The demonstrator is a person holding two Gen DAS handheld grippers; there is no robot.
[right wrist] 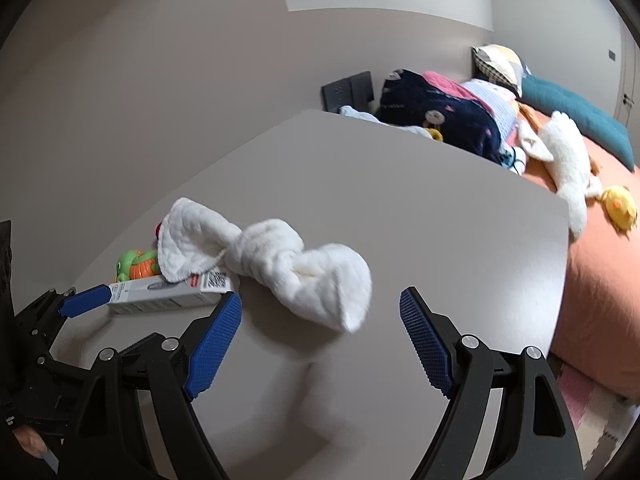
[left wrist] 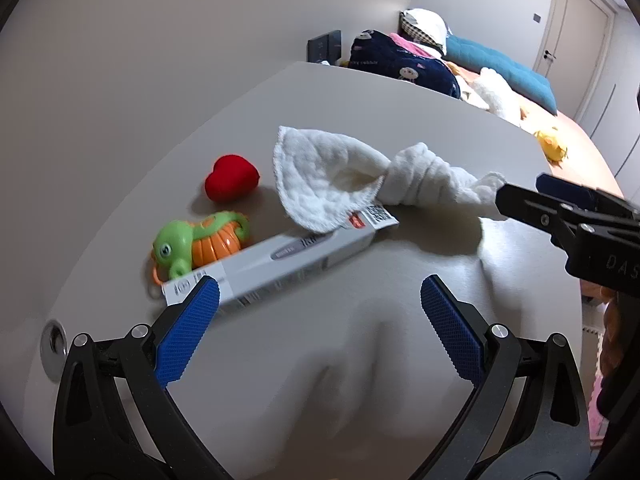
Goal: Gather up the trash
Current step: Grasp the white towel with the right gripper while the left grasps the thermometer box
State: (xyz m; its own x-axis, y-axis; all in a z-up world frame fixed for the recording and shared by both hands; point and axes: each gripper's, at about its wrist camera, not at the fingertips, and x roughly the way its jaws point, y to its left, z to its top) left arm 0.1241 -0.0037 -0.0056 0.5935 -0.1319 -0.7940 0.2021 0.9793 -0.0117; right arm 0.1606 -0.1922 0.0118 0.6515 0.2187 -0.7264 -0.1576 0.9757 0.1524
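Left wrist view is showing the left claw (left wrist: 320, 320) gaping wide and empty, nearing the toothpaste box (left wrist: 276, 262) at 11 o'clock on the worktop (left wrist: 400, 128). Right claw (right wrist: 320, 328), likewise spread and empty, is facing the knotted white cloth (right wrist: 280, 264); closing on each likely comes next.

Left gripper (left wrist: 320, 300) jaws wide, right gripper (right wrist: 320, 310) jaws wide
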